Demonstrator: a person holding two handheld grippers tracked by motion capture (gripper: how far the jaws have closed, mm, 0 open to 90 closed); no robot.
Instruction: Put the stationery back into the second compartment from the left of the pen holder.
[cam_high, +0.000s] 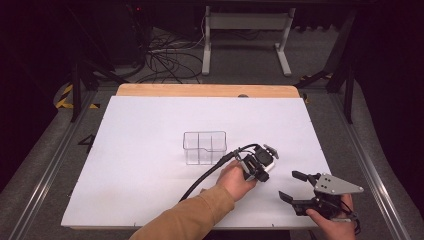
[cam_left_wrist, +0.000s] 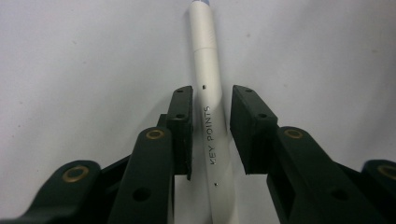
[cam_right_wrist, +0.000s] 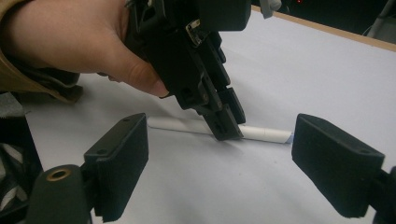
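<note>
white pen (cam_left_wrist: 211, 107) is lying flat on the white worktop (cam_high: 140, 165), a bit to the right of the clear divided container (cam_high: 205, 147). left gripper (cam_left_wrist: 211, 130) is pointed down over it with its jaws straddling the barrel, narrow but with a sliver of gap on each side, not pinching it. right gripper (cam_right_wrist: 219, 154) sits nearby, jaws wide and holding nothing.

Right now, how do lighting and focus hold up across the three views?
High view: white table evenly lit, surroundings dark, clear container faint against it. Left gripper view: white pen sharp, its lettering legible, dim corners, soft shadow beside the pen. Right gripper view: its own near pads slightly soft, the left gripper and pen crisper.
</note>
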